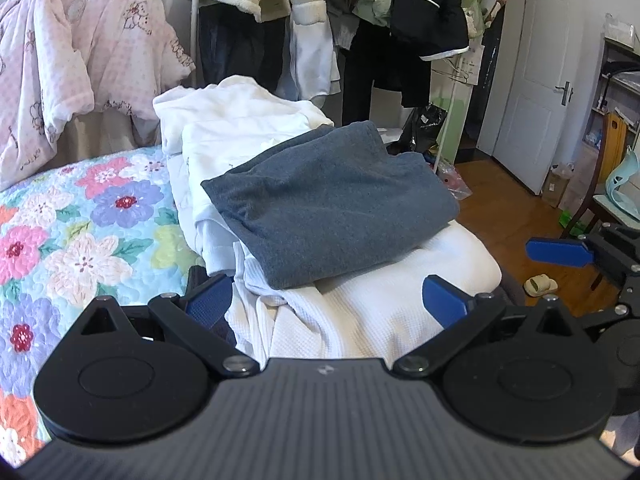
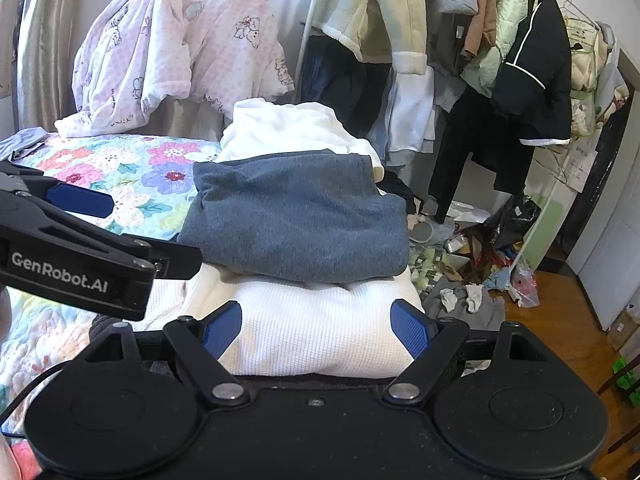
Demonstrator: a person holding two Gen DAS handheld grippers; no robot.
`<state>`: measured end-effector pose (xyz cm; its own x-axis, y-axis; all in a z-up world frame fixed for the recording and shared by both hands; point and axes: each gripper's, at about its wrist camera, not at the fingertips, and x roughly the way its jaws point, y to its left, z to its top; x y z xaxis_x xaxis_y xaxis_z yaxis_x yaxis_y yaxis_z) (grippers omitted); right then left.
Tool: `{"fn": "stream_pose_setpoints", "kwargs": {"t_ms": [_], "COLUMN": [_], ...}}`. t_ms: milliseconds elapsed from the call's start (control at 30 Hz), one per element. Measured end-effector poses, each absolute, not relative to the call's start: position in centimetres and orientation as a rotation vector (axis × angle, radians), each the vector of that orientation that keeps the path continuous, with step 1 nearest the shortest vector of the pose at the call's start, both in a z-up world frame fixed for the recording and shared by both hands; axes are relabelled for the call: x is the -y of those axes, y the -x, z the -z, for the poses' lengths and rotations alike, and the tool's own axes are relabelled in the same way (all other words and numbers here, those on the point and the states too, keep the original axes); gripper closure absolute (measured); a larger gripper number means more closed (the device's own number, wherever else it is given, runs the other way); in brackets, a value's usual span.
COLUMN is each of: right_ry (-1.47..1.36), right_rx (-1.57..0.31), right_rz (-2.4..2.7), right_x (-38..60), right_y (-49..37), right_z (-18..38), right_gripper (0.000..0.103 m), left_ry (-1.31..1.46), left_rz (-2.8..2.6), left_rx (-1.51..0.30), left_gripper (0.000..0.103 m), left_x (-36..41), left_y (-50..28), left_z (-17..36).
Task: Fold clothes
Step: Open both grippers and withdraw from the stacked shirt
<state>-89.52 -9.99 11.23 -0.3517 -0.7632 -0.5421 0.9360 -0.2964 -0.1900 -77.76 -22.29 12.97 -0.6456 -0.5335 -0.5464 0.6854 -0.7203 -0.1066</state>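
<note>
The bed (image 2: 120,168) carries a stack at its edge: a white waffle top (image 2: 320,320) below, a folded grey sweater (image 2: 296,220) on it. A careless pull on the white layer could tip the sweater off toward the floor. The left tool (image 1: 326,304) and right tool (image 2: 316,330), both spread apart and empty, sit just before the white top.

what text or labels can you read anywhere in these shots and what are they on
"GenRobot.AI": white lettering on the black side of the left hand-held gripper, seen in the right wrist view.
Small mark on the gripper body in the left wrist view: too small to read.
Paper tags on the hanging clothes: blurred, unreadable.
Print on the pink quilt: too small to read.
</note>
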Motion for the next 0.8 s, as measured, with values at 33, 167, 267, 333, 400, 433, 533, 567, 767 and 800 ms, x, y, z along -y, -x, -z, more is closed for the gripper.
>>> {"fn": "stream_pose_setpoints", "kwargs": {"t_ms": [33, 167, 267, 333, 400, 433, 533, 567, 767, 800], "right_ry": [-0.422, -0.419, -0.423, -0.429, -0.433, -0.435, -0.443, -0.444, -0.448, -0.448], "right_rx": [-0.580, -0.606, -0.616, -0.614, -0.614, -0.615, -0.623, -0.628, -0.629, -0.631], "right_rz": [1.865, 1.855, 1.848, 1.844, 1.843, 1.843, 1.837, 1.834, 1.836, 1.835], "right_x": [10.0, 9.8, 9.6, 9.5, 9.4, 9.3, 9.2, 9.2, 9.1, 9.1], "right_y": [89.4, 89.0, 88.6, 88.5, 88.4, 88.4, 88.4, 88.4, 88.4, 88.4], "right_z": [-11.2, -11.2, -11.1, -11.0, -10.9, -10.8, -10.7, -10.6, -10.6, -10.6], "right_gripper": [0.018, 0.018, 0.018, 0.018, 0.018, 0.018, 0.018, 0.018, 0.017, 0.017], "left_ry": [-0.643, -0.645, -0.648, -0.646, -0.647, -0.651, -0.662, -0.664, -0.673, -0.675], "left_rz": [2.324, 2.322, 2.323, 2.323, 2.322, 2.322, 2.318, 2.315, 2.319, 2.317], "left_rx": [-0.410, -0.419, -0.404, -0.398, -0.397, -0.396, -0.411, -0.422, -0.412, -0.416], "left_gripper": [0.000, 0.000, 0.000, 0.000, 0.000, 0.000, 0.000, 0.000, 0.000, 0.000], "left_x": [22.3, 22.3, 22.1, 21.9, 21.8, 21.8, 21.8, 21.8, 21.2, 21.2], "left_y": [77.7, 77.6, 77.5, 77.5, 77.5, 77.6, 77.6, 77.7, 77.9, 77.9], "left_z": [-13.0, -12.9, -12.9, -12.9, -12.9, -12.8, -12.7, -12.6, -12.6, -12.7]}}
